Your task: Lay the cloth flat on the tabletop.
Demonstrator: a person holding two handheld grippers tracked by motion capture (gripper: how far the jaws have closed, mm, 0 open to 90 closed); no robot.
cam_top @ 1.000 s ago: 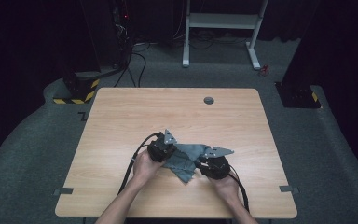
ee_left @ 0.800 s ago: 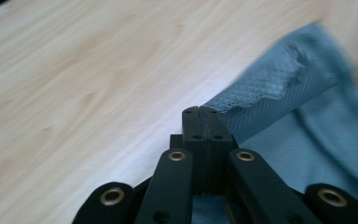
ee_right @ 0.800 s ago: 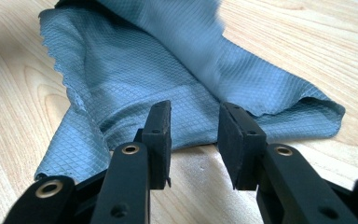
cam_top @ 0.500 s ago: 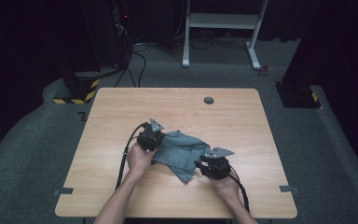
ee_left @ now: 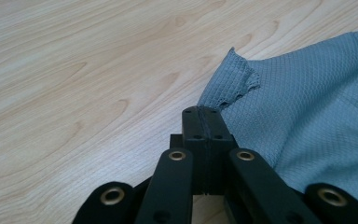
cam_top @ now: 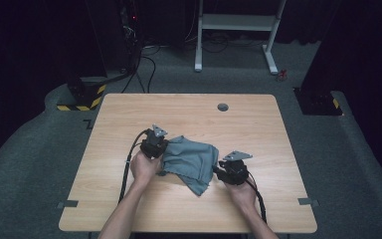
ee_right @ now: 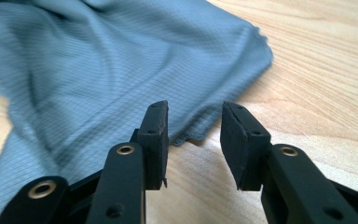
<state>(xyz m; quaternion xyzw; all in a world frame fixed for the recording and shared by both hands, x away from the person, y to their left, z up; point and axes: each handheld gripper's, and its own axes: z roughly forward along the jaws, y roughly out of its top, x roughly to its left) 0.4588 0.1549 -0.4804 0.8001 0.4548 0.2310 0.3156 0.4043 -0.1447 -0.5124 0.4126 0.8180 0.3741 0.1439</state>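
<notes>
The high camera sat above my side of the table (cam_top: 129,209) and looked forward and down, far enough back to take in the whole top and the floor beyond. The camera on my left gripper (ee_left: 204,122) looked along its jaws, very close to the wood, at an edge of the grey cloth (ee_left: 317,116). The one on my right gripper (ee_right: 191,135) faced the same cloth just as closely. All three views shared that cloth and the tabletop.
</notes>
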